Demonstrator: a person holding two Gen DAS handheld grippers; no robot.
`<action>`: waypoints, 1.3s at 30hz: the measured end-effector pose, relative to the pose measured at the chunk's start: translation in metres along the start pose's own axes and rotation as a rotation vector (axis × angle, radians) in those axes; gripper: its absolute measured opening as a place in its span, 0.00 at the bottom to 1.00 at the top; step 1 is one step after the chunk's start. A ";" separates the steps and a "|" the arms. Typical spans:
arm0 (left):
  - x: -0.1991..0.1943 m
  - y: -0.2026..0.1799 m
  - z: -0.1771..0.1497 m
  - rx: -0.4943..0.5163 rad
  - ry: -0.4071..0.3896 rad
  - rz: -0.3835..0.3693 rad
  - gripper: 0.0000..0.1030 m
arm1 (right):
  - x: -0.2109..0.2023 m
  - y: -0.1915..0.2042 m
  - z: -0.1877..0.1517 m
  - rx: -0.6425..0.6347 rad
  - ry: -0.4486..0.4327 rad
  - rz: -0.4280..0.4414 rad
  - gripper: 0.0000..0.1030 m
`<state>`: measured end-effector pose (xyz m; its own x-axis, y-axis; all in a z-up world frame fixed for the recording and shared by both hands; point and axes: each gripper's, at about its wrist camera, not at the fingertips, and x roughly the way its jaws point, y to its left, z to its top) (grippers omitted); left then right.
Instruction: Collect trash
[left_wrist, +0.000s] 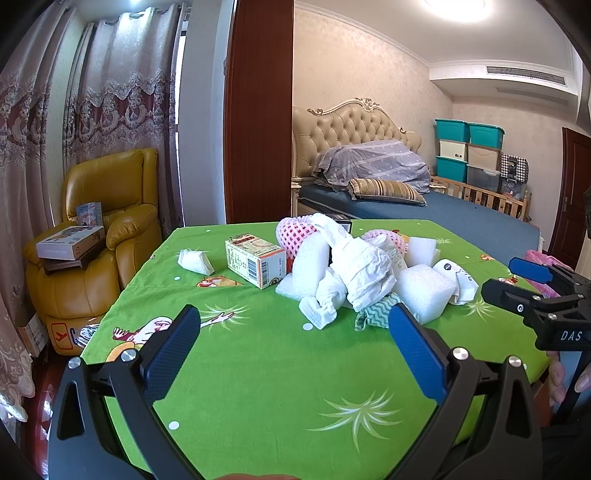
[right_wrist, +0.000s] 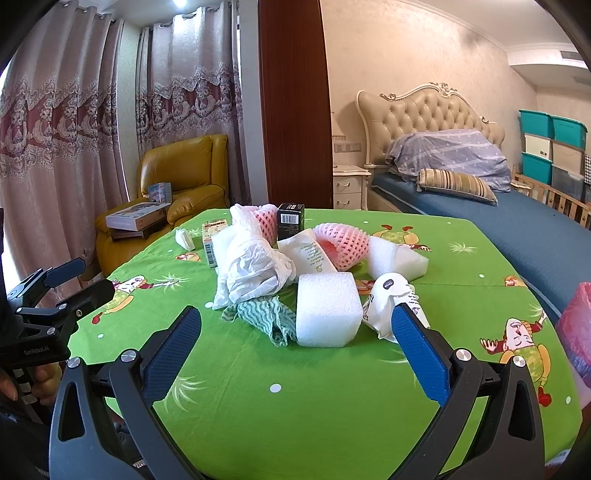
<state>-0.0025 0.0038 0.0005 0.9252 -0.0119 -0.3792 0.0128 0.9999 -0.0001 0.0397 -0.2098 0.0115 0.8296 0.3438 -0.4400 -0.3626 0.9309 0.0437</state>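
Three foam blocks (right_wrist: 328, 309) (two pink nets (right_wrist: 341, 245))

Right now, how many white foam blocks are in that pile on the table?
3 that I can see: one white foam block nearest the grippers, one at the far right beside the pink foam net, one by the carton. More may be buried.

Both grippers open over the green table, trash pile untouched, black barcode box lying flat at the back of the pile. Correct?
One error: the black barcode box stands upright, not flat, as the right wrist view shows. The rest holds: left gripper and right gripper are open over the green table, and neither touches the trash pile.
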 end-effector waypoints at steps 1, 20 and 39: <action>0.000 0.000 0.000 0.000 0.001 0.001 0.96 | 0.000 0.000 0.000 0.001 0.001 0.000 0.94; 0.000 0.001 0.000 -0.001 0.001 -0.001 0.96 | 0.001 0.000 0.000 0.006 0.003 0.003 0.94; 0.000 0.000 0.000 0.000 0.001 -0.002 0.96 | 0.001 0.001 -0.001 0.009 0.005 0.005 0.94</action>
<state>-0.0027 0.0042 0.0001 0.9247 -0.0137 -0.3806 0.0146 0.9999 -0.0005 0.0401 -0.2084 0.0100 0.8253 0.3482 -0.4445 -0.3632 0.9301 0.0544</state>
